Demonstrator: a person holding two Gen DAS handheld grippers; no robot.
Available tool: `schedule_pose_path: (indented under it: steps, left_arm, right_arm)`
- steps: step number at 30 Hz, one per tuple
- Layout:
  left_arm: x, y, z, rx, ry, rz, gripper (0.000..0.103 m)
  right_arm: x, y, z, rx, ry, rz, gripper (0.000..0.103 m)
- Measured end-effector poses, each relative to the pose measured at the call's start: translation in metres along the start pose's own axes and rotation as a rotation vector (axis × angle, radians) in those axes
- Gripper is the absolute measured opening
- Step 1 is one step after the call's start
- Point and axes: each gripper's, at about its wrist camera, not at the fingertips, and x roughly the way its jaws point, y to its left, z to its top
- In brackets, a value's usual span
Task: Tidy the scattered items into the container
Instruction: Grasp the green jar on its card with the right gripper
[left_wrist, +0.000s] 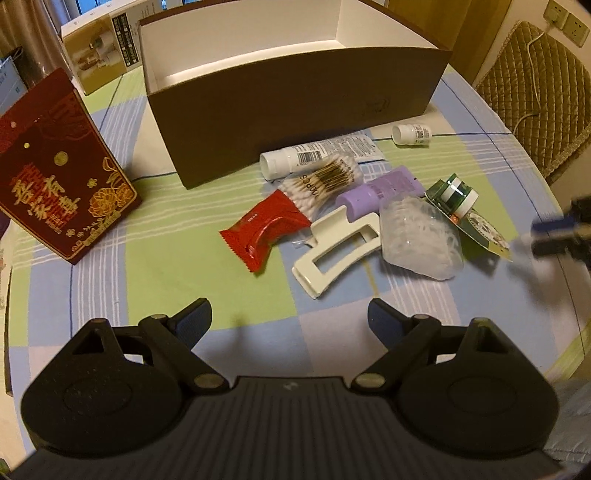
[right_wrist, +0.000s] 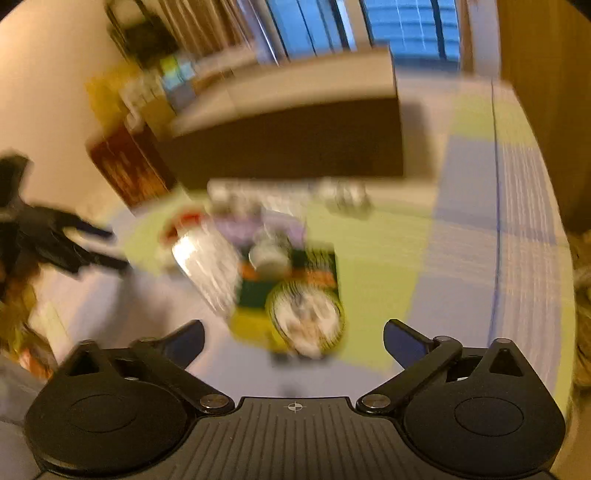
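The left hand-held gripper hangs over the checked green-and-lilac cloth of the worktop with its jaws spread wide and nothing between them. The right hand-held gripper is likewise wide apart and empty, though its view is badly smeared.

The scattered items lie in a loose heap in front of the tall brown cardboard container with a white inside, which stands at twelve o'clock in the left wrist view. Nearest the left jaws, at about one o'clock, is the cream rectangular plastic hair claw; its long axis runs from seven to one o'clock, slantwise to the jaw line. Just to its left lies the red crinkled foil sachet.

From the right gripper, the green-and-yellow printed card with a small white jar sits just ahead at twelve o'clock, so that hand looks better placed for that end.
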Motion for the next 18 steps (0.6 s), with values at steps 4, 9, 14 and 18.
schedule_pose_path:
  steps: [4, 9, 14, 18]
  left_arm:
    - [0.001, 0.006, -0.001, -0.015, 0.002, 0.009, 0.089]
    - [0.003, 0.01, -0.002, -0.006, -0.001, 0.019, 0.089]
    - [0.006, 0.017, -0.002, -0.012, 0.005, 0.03, 0.089]
    - [0.008, 0.023, -0.003, -0.025, 0.012, 0.03, 0.089]
  right_arm:
    - [0.008, -0.004, 0.011, 0.056, -0.005, -0.002, 0.098]
    - [0.025, -0.007, 0.024, 0.105, -0.007, 0.002, 0.072]
    - [0.043, -0.008, 0.036, 0.13, -0.004, 0.021, 0.059]
    - [0.059, -0.002, 0.043, 0.112, -0.003, 0.033, 0.059]
